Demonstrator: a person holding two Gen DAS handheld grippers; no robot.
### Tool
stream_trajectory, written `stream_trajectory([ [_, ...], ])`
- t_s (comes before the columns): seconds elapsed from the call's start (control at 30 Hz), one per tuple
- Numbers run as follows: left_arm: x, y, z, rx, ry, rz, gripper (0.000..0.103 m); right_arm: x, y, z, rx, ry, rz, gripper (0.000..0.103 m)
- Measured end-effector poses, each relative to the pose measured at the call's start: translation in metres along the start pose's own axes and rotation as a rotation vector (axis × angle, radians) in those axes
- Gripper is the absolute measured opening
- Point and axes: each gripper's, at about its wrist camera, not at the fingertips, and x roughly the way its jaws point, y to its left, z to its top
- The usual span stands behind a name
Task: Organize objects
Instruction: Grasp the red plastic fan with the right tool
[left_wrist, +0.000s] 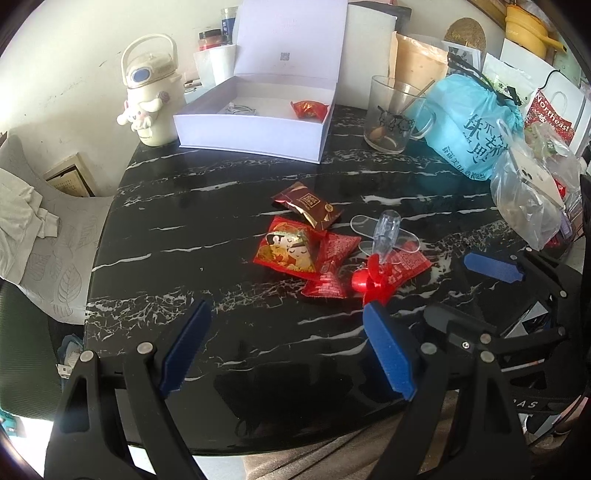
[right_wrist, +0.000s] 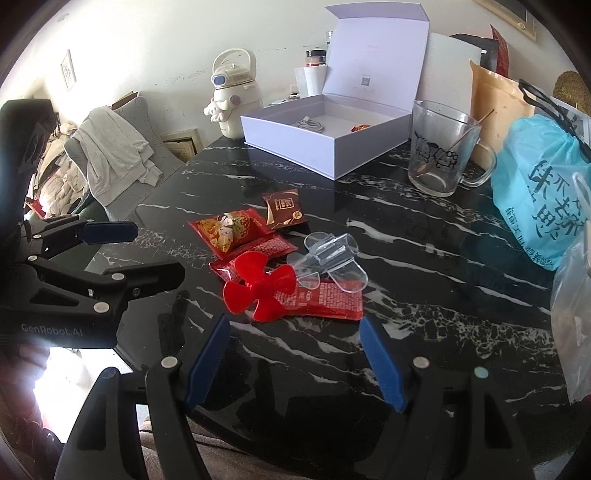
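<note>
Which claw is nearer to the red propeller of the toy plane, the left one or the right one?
Right. The right claw, open, sits just before the red propeller. The left claw, also open, is further off, with the propeller ahead to its right.

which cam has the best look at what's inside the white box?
Left wrist. It looks down into the white box, showing the red packet and the cable on the floor. Right wrist sees the box from lower: cable is clear, packet mostly hidden behind the wall.

Cream cartoon water jug (left_wrist: 151, 92) sits by the wall, glass mug (left_wrist: 392, 115) beside a blue drawstring bag (left_wrist: 476, 125) — clear plastic bag (left_wrist: 532, 199) on the right.
</note>
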Motion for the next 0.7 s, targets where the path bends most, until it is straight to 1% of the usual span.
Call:
stream_trajectory([
  [0.2, 0.013, 0.009, -0.004, -0.009, 0.005, -0.019, 0.084, 0.012, 0.003, 0.003, 0.022, 0.001, 0.064, 0.073],
  [0.37, 0.018, 0.018, -0.001, -0.020, 0.005, -0.042, 0.084, 0.024, 0.005, 0.009, 0.033, 0.006, 0.084, 0.073],
  [0.57, 0.025, 0.028, 0.006, -0.021, 0.012, -0.031, 0.084, 0.039, 0.007, 0.016, 0.035, 0.011, 0.087, 0.073],
  [0.7, 0.031, 0.031, 0.009, 0.000, 0.015, 0.006, 0.084, 0.048, 0.011, 0.017, 0.027, 0.022, 0.100, 0.074],
])
